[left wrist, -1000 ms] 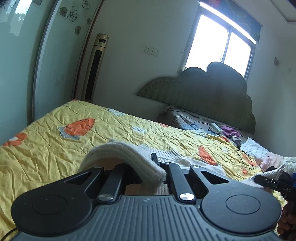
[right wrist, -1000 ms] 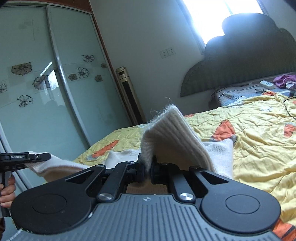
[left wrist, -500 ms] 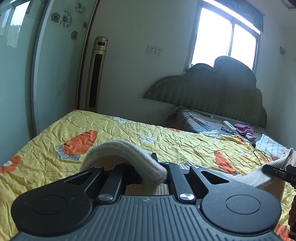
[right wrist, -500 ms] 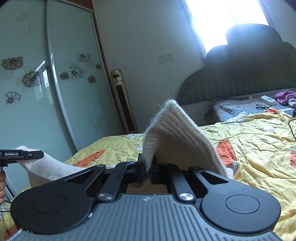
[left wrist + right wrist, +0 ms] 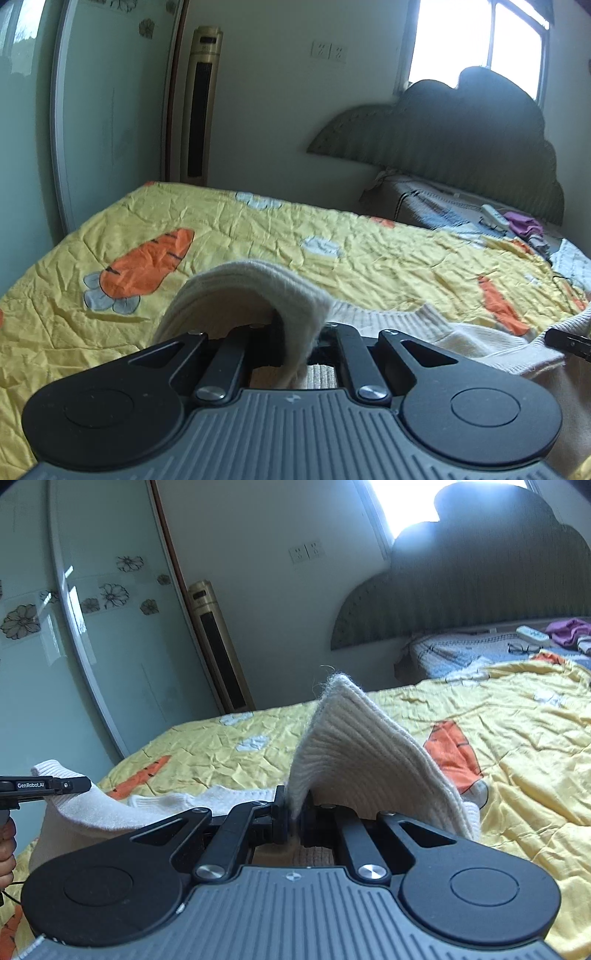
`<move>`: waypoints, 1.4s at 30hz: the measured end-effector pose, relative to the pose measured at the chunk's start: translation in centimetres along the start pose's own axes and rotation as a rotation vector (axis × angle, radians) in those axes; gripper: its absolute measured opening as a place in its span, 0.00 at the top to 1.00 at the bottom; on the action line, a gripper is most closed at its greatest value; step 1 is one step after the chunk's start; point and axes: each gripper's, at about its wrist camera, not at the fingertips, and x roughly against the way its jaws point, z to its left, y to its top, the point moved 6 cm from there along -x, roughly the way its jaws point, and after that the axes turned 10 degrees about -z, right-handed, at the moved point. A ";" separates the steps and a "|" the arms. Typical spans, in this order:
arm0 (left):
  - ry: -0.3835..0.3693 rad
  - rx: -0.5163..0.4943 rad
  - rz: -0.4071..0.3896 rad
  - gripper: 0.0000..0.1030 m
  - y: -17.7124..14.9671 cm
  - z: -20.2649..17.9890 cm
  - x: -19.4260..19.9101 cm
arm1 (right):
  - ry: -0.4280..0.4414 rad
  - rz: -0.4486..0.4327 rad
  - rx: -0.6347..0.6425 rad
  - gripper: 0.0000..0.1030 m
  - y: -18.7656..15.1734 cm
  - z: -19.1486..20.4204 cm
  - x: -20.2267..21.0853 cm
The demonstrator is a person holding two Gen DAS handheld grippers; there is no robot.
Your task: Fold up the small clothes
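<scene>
Since half a second ago both views have tipped downward, so the yellow carrot-print quilt (image 5: 258, 251) on the bed fills more of each frame, and the cream ribbed knit sweater (image 5: 362, 753) has come lower toward it. I have the left gripper (image 5: 295, 350) with its jaws clamped together on a fold of the sweater's ribbed edge at lower centre of the left wrist view, the cloth arching up and over the left finger. The right gripper (image 5: 293, 819) is likewise clamped on a ribbed edge, which stands up in a stiff peak at the centre of the right wrist view. Between the two, the body of the sweater sags across the lower part of both frames. In the left wrist view its collar seems to rest on the quilt at lower right, though the gripper body hides most of the cloth, so I cannot be sure how much of it is down.

As I judge it, the fold is only in its opening stage: the garment is held stretched by two edges and no neat crease shows yet. Left to do are laying it flat, bringing the held edge over, and tidying the sleeves. A dark green padded headboard (image 5: 480, 572) sits at upper right.
</scene>
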 end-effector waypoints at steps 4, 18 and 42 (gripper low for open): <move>0.037 0.028 0.084 0.93 -1.5 0.7 -3.4 | -0.009 0.071 -0.031 0.90 -1.6 -0.9 -2.9; 0.154 0.150 -0.027 0.11 0.2 3.4 -3.9 | -0.014 0.110 -0.119 0.34 -2.3 -2.6 -3.8; 0.178 -0.261 0.130 0.11 -5.9 -0.9 -4.6 | -0.131 0.285 0.315 0.08 -6.3 4.3 -4.7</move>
